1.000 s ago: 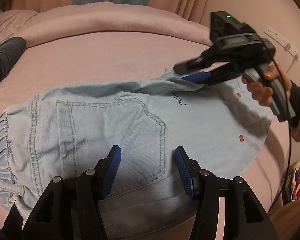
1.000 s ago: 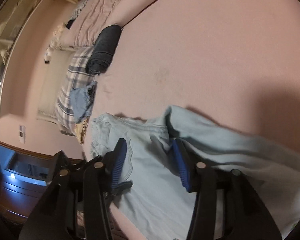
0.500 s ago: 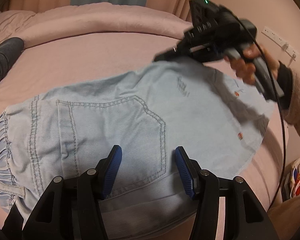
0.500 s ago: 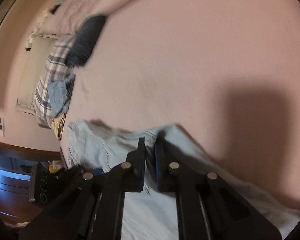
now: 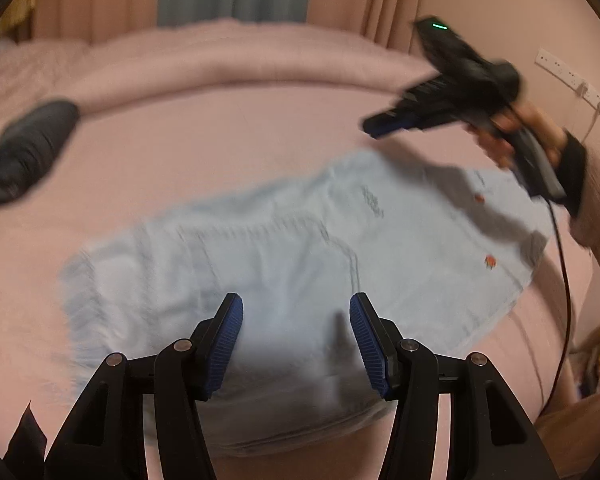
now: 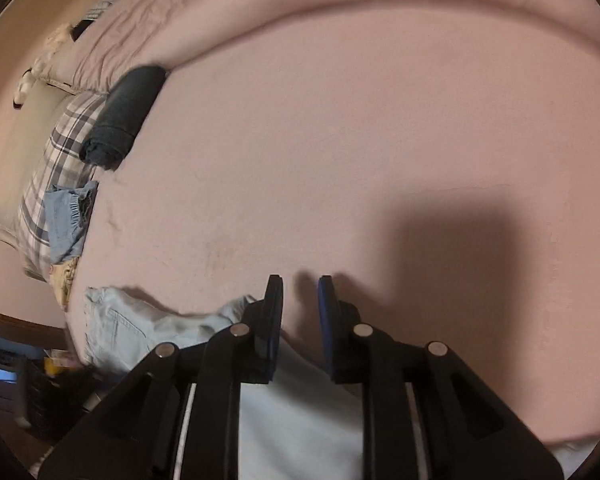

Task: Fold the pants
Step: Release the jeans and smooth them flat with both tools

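Light blue denim pants (image 5: 300, 248) lie spread flat on the pink bed (image 5: 220, 140), back pocket up, waistband to the left. My left gripper (image 5: 296, 320) hovers open over their near edge with nothing between its fingers. A hand (image 5: 520, 132) holds my right gripper (image 5: 376, 128) in the air above the pants' far right edge, clear of the cloth. In the right wrist view my right gripper (image 6: 300, 292) has a narrow gap, its jaws opening and empty, with the pants (image 6: 140, 328) below and to the left.
A dark folded garment (image 5: 24, 152) rests at the bed's far left, seen also as a dark roll (image 6: 128, 116) beside a plaid pillow (image 6: 60, 148) and a blue denim piece (image 6: 66, 220). A rolled pink duvet (image 5: 240, 56) lines the back. A power strip (image 5: 568, 76) is on the right wall.
The right gripper shut on the pants' raised far edge, drew it out flat, then let go and lifted away to the right. The left gripper rose slightly, still open.
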Action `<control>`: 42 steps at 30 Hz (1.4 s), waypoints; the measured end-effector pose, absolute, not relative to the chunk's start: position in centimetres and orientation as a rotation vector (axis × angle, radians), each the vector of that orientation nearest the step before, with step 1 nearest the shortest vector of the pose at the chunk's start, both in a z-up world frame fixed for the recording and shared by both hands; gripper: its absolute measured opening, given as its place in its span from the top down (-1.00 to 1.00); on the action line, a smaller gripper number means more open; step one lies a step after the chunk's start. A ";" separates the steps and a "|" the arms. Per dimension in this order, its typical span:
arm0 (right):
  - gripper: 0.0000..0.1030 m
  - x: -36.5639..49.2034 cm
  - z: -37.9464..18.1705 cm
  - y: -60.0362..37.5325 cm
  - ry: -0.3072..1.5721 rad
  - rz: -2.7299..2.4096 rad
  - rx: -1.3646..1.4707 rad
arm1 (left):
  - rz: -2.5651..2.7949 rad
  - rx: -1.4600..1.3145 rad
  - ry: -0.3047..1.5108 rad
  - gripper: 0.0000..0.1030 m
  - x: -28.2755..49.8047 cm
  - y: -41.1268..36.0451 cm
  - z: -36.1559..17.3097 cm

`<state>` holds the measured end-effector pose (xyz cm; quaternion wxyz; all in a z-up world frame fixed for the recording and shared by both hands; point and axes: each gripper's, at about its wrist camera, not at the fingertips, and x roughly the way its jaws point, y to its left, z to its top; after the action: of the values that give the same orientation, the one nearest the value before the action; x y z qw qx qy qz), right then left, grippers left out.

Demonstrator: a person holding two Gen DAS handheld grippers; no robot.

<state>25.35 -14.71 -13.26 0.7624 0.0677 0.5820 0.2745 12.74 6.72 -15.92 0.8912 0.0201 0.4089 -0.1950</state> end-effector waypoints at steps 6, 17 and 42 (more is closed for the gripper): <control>0.67 17.6 -11.0 -14.7 1.179 0.746 0.107 | -0.347 0.065 1.000 -0.07 15.3 7.0 -19.6; 0.70 2.9 -13.7 -20.0 1.294 0.661 -0.096 | -0.336 0.212 1.032 -0.08 10.4 7.0 -17.5; 0.01 3.0 -10.5 -26.9 0.849 0.241 0.265 | -0.587 0.202 1.013 -0.19 13.9 -11.9 -15.6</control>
<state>3.01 -26.86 -10.45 0.8958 0.1278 0.4095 0.1161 13.92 -11.94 -15.58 0.8287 0.0953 0.4772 -0.2766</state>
